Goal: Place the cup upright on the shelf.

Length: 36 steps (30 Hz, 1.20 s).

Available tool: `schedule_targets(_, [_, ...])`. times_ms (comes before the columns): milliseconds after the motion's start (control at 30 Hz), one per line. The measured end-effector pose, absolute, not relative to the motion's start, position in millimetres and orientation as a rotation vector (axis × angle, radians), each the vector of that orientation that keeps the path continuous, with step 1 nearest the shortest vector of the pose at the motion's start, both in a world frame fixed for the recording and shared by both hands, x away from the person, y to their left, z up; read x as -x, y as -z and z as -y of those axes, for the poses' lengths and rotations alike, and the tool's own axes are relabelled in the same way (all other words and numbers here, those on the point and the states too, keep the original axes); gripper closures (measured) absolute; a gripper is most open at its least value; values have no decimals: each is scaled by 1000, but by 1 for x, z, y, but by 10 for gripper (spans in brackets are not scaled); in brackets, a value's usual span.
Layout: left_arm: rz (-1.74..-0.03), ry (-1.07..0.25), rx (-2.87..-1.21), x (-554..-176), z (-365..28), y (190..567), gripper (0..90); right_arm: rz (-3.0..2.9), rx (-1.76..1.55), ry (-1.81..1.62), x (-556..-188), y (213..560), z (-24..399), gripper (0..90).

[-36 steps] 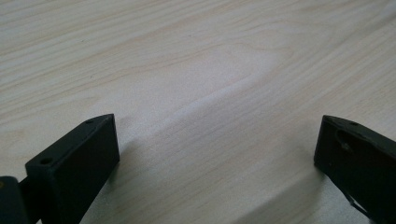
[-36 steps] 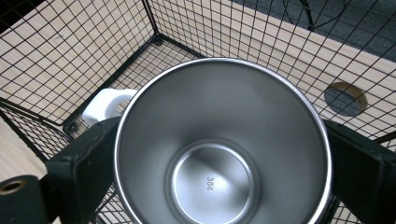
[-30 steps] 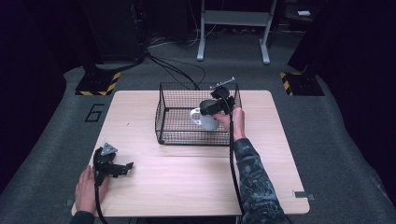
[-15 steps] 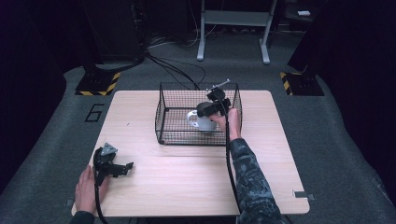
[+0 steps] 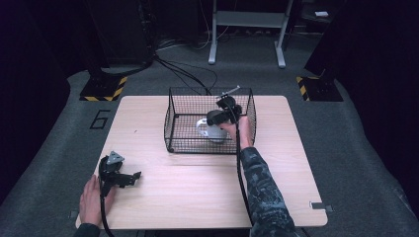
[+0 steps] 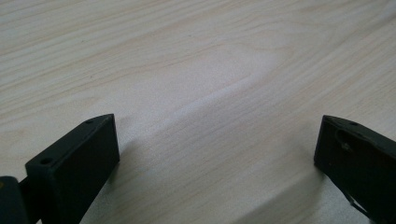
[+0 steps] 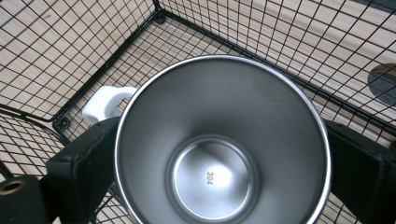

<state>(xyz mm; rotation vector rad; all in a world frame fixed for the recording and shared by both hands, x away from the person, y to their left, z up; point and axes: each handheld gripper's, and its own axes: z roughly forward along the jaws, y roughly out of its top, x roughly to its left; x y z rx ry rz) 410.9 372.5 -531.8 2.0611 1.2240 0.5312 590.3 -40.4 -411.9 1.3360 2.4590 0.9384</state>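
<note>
Right, L to R. Left tongs (image 5: 132,177) sit low on the bench (image 5: 197,187) near the person's L hand (image 5: 91,200), jaws wide apart w/ nothing but bare wood between them, well apart from the action.

Over to the right tongs (image 5: 213,118), inside the wire basket (image 5: 173,123): jaws clamped on the mug (image 7: 219,144), one each side of its steel wall, white handle (image 7: 105,102) poking out just beside the L jaw. Looking straight down the bore, "304" stamped at the bottom. Cannot tell if the mug's base touches the basket floor.

Step in hand, I'd say: mug gripped within the basket, either lifting out or setting down, can't say which. Next move needs a straight vertical path, keeping handle & rim off the mesh walls.

Count: 1 mug, 1 basket, 2 tongs, 1 bench.
</note>
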Motion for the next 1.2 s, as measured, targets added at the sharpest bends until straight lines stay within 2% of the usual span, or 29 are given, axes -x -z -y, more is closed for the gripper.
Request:
schedule_targets(800, [-1222, -526, -2072, -411, -373, 531, 0, -2483, -1369, -919, -585, 419, 39, 32])
schedule_targets(833, [-1222, -526, -2072, -411, -373, 531, 0, -2473, -1372, -939, -582, 415, 41, 1])
schedule_targets(1200, [-1223, -523, -2073, -411, -373, 531, 0, -2415, -1263, -990, -560, 388, 49, 0])
